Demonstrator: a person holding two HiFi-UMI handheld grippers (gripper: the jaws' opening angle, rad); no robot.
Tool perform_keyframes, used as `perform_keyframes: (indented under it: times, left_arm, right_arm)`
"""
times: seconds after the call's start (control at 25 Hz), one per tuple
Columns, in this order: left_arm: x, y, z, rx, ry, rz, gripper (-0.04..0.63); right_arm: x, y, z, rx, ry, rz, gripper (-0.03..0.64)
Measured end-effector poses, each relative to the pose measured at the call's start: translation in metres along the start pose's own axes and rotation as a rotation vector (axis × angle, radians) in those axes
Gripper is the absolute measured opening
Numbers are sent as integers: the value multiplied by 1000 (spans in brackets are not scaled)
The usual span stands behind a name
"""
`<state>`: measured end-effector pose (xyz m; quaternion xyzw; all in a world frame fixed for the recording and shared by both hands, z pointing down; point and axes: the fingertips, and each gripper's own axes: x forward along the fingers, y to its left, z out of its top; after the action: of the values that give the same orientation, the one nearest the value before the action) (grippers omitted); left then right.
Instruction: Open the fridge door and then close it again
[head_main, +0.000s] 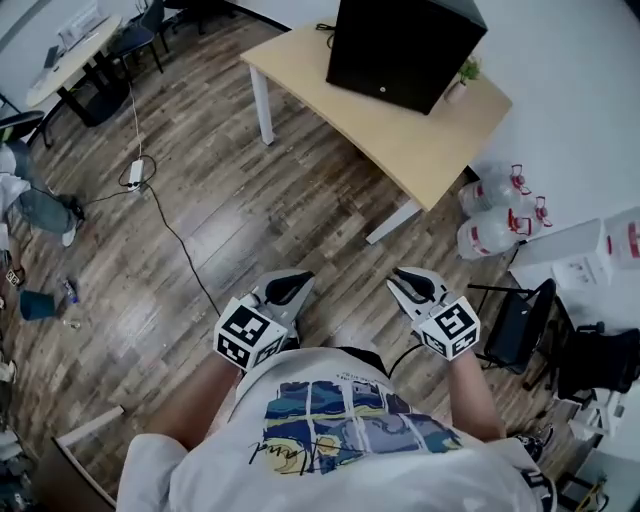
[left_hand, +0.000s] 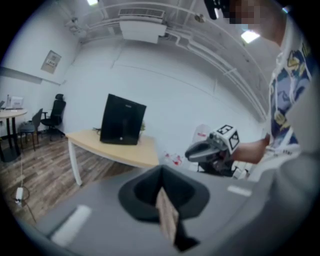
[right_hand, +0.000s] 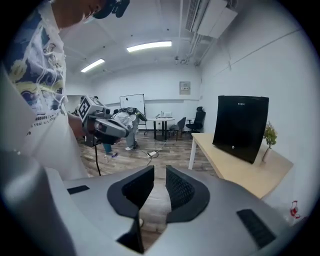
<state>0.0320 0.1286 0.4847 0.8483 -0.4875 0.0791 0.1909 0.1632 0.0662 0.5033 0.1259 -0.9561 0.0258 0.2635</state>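
The black box-shaped fridge (head_main: 405, 45) stands upright on the pale wooden desk (head_main: 400, 140), its front toward the person. The left gripper (head_main: 290, 288) has its fingers closed; the right gripper (head_main: 415, 283) has them slightly apart and empty. Only the right gripper view shows a whiteboard (right_hand: 132, 104).

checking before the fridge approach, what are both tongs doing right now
Left tongs: closed, nothing held.
Right tongs: open, nothing between them.
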Motion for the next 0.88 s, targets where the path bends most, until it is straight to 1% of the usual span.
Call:
perform_keyframes:
  times: [0.08,0.16,0.32,0.4,0.48,0.64,0.72,0.8,0.88]
  left_arm:
    - [3,34,10,17,11,8,9]
    - [10,60,21,21,5,13,11]
    - [34,96,41,-21,-32,25,12]
    - [48,112,57,-36,-49,36,12]
    - [63,128,73,-36,-63,52,12]
    - [88,171,102,-22,-65,139,29]
    - [99,186,121,-21,-82,179,32]
    - [111,200,138,-34,-107,220,35]
    - [124,216,149,-57,-127,261,35]
  right_arm:
    - [23,-26,26,-14,-14,-13,64]
    - [41,-52,49,-49,-13,-14,64]
    - [62,-117,90,-174,29,-11,54]
    - [72,-159,116,-241,45,-10,51]
    - [82,-205,143,-294,58,-8,49]
    - [117,-298,214,-412,42,-13,51]
    - [132,-341,251,-467,42,-17,51]
    - [146,-380,284,-515,50,-20,58]
    - [162,-414,314,-554,64,-15,87]
